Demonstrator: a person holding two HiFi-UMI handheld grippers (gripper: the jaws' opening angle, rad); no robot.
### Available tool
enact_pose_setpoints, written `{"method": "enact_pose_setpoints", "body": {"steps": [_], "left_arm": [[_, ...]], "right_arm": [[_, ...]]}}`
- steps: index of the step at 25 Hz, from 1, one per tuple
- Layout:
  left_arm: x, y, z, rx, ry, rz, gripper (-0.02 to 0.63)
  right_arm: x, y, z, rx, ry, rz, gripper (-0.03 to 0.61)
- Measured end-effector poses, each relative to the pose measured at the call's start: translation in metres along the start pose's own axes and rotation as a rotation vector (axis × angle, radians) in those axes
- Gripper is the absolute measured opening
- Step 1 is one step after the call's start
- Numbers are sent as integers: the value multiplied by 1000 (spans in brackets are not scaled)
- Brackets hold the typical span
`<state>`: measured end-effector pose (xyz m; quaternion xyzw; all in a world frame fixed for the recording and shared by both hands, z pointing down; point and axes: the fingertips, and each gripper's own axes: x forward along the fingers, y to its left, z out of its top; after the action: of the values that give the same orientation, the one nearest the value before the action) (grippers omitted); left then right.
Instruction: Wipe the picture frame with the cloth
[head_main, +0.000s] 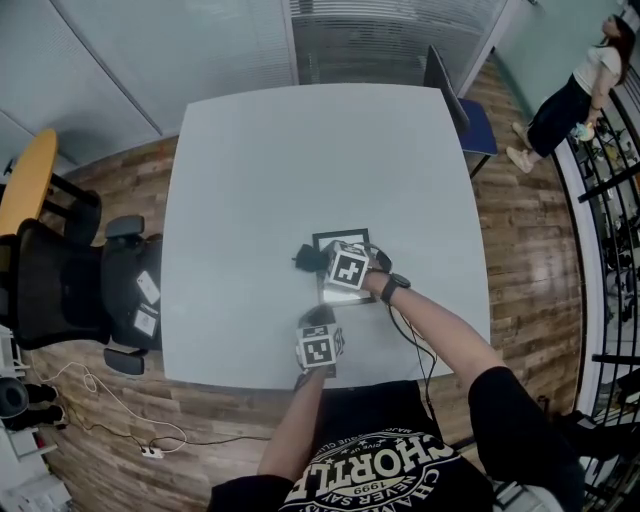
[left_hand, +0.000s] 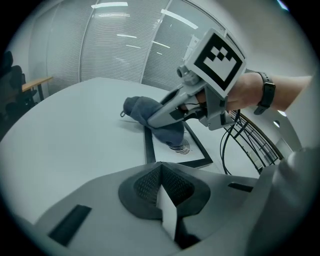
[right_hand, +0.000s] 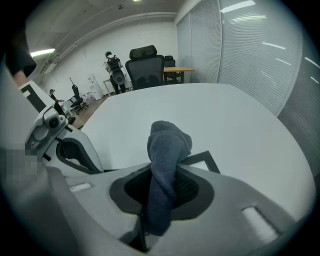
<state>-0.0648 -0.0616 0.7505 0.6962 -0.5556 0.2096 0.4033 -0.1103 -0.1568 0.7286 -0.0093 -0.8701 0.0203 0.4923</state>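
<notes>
Your right claw (head_main: 318, 258) is clamped on the cloth (head_main: 307, 259). In the right gripper view the dark blue-grey fabric (right_hand: 167, 150) runs up between the jaws and bunches into a rounded wad past the tips. The left gripper view shows that wad (left_hand: 136, 107) pressed down on the far left part of the picture frame (left_hand: 170, 155), with your right claw (left_hand: 152, 120) slanting down onto it from the right.

The frame lies flat on the white bench (head_main: 300, 160), towards the near edge and a little right of the middle. It has a thin black border around a white sheet with a swirled dark mark. One black corner of it (right_hand: 202, 160) shows just right of the cloth in the right gripper view.

Your left claw (left_hand: 161, 172) has its jaws drawn together at the tips. A pale wedge shows between the pads behind the tips, and I can't tell what it is. The tips (head_main: 320, 318) sit just beside the frame's near left corner; whether they touch it is unclear.

You wear a dark watch (head_main: 393, 288) on your right wrist. A black office chair (head_main: 60, 280) stands off the bench's left side.
</notes>
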Motion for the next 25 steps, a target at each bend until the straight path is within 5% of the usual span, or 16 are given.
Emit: {"method": "enact_pose_setpoints", "body": {"steps": [16,25], "left_arm": [[-5,-5,0,48,28,31,-3],[-7,-6,0,27,27,15,-3]], "right_arm": [[-59,-18,-109,178,61,-158,81],[-66,-26,-161,452,40,-237,81]]}}
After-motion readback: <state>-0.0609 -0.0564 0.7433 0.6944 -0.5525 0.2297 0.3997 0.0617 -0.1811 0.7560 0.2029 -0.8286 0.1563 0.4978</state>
